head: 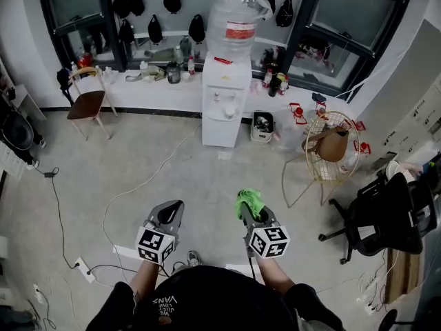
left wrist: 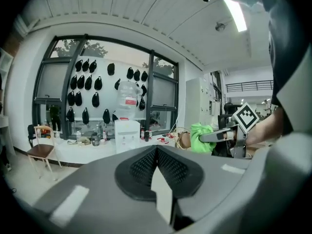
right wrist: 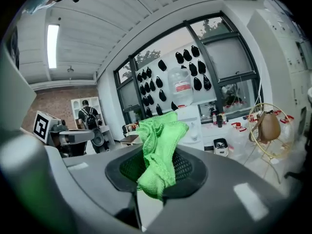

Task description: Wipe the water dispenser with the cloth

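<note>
Right tongs (right wrist: 155, 178) pinch crumpled bright green cloth (right wrist: 161, 143).

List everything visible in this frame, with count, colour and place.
water dispenser: one, white, against the window wall
water bottle: one, clear with red label, on the water dispenser
cloth: one, green, clamped in the right hand-held gripper
wooden chair: one, brown, left by the ledge
wire chair: one, gold, right of the water dispenser, holding a brown bag
office chair: one, black, far right
bin: one, white, on the floor beside the water dispenser
hanging items: many, black, on the windows; caps or bags, cannot tell
left hand-held gripper: one, grey, jaws shut, empty
right hand-held gripper: one, grey, shut on the cloth
</note>
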Available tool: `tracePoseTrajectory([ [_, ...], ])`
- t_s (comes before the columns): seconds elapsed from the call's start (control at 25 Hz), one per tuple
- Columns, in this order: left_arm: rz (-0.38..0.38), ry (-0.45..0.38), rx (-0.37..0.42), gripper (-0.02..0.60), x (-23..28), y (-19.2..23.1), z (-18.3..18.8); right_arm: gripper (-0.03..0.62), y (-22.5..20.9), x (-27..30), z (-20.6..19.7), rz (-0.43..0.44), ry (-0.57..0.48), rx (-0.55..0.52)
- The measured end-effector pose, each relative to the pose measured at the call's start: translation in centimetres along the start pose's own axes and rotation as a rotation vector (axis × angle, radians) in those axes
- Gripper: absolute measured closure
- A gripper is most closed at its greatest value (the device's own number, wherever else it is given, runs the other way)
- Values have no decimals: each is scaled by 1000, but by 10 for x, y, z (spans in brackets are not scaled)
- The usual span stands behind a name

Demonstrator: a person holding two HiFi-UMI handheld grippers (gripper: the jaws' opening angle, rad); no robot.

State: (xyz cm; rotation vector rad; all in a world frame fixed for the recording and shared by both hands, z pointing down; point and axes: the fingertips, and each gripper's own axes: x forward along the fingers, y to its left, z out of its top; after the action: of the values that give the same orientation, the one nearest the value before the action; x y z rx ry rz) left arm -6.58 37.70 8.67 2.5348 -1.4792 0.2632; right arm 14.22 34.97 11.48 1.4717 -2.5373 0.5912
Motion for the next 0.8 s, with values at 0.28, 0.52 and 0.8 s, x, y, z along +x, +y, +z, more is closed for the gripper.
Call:
tracePoseTrajectory([
  [0.28, -37, 29, 7, 580, 36, 65, 5, 502, 10, 61, 9, -27, 10, 24],
  [0.52, -64, 97, 0, 580, 95, 82, 5, 502, -24, 115, 25, -11, 34, 34],
  [0.8, 19, 39, -2, 580, 177, 114, 34, 502, -77, 186, 53, 59, 82, -35],
])
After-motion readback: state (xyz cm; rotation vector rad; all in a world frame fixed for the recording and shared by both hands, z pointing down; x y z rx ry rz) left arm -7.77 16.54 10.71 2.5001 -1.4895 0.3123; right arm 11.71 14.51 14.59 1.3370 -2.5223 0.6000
